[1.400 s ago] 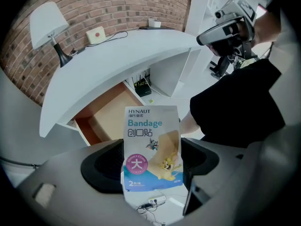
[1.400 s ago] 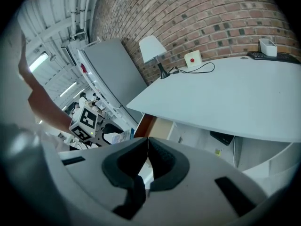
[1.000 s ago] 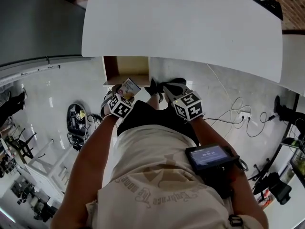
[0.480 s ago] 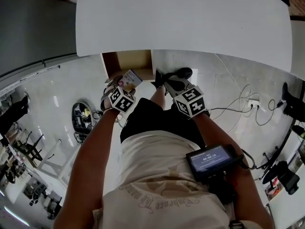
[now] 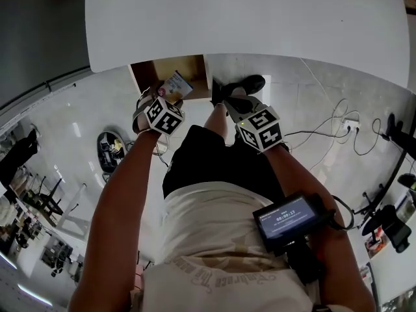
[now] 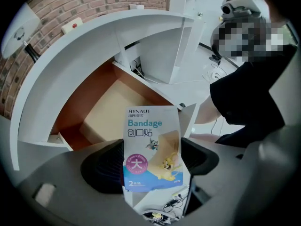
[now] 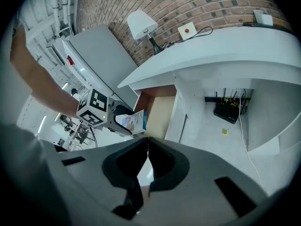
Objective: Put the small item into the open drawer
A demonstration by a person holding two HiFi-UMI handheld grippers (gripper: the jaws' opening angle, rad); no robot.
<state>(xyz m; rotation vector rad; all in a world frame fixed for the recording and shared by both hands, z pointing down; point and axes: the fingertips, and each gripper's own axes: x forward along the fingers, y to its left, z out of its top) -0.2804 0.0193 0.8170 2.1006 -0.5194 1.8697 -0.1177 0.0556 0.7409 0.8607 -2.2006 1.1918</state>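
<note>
Bandage pack point(image 6: 151, 149): small blue-and-white packet with "Bandage" printed on it, held upright in the air right at the front of the open drawer, not lying in it yet

Left gripper point(image 6: 153, 166): jaws clamped on the lower half of the packet, one on each side

Right gripper point(image 7: 146, 142): jaws pressed together at the tips with nothing in them, hanging just beside the left one

Drawer point(image 6: 106, 112): pulled out from under the desk, tan bottom, reddish-brown side walls

Desk point(image 5: 247, 18): big white curved top, drawer tucked under its left end

Floor point(image 5: 84, 122): pale and super glossy, with lights reflecting off it and loose cables point(image 5: 325, 135) trailing off to the person's right

Room: brick wall point(image 7: 188, 4) behind the desk, white lamp point(image 7: 141, 25) against it, black box point(image 7: 227, 111) with wires sitting under the desk
</note>
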